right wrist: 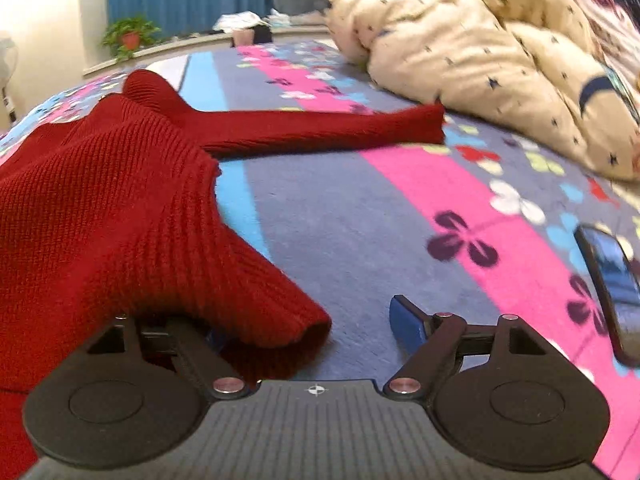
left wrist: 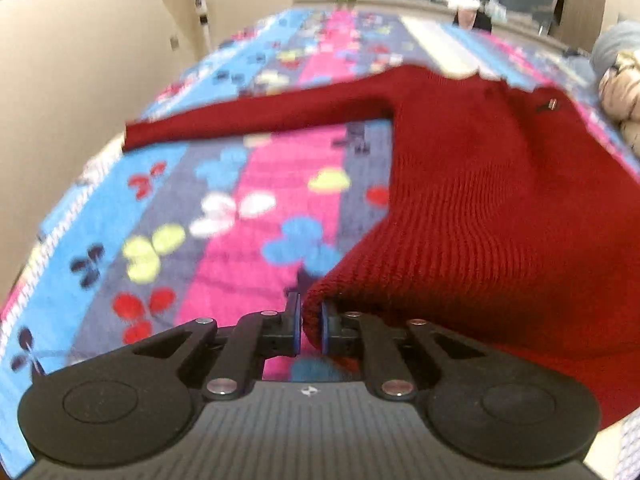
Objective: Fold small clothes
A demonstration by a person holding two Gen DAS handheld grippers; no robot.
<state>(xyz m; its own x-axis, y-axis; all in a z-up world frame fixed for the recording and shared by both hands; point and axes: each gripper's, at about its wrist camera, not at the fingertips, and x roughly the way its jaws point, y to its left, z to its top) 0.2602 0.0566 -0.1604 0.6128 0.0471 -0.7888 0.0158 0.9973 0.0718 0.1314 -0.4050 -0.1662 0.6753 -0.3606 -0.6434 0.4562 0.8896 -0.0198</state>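
At the bottom centre of the left wrist view, the left hand-held gripper (left wrist: 309,325) is pinching a corner of the red sweater's (left wrist: 480,208) hem, its blue pads nearly together with a fold of knit squeezed between them. The sweater is lying on the bed (left wrist: 224,216), on a flowered striped blanket, filling the right half of that frame, with one sleeve (left wrist: 248,120) stretching toward the upper left.

In the right wrist view the right hand-held gripper (right wrist: 304,330) is standing about half open. The sweater's other hem corner (right wrist: 280,320) is lying in the gap, draped over the left finger, while the blue right pad (right wrist: 404,316) is standing clear of it; whether the hidden left pad is touching cloth is hard to tell. I judge it is not gripping yet. The other sleeve (right wrist: 328,128) is reaching toward a cream quilt (right wrist: 500,60) at the upper right.

The risks I see: the left pinch is shallow and may be slipping off if the knit is tugged; with only one corner gripped, lifting would be skewing the sweater; and a phone (right wrist: 612,288) at the right edge is lying close enough to be swept by cloth.

No containers are showing clearly, apart from a potted plant (right wrist: 130,38) on the far sill.
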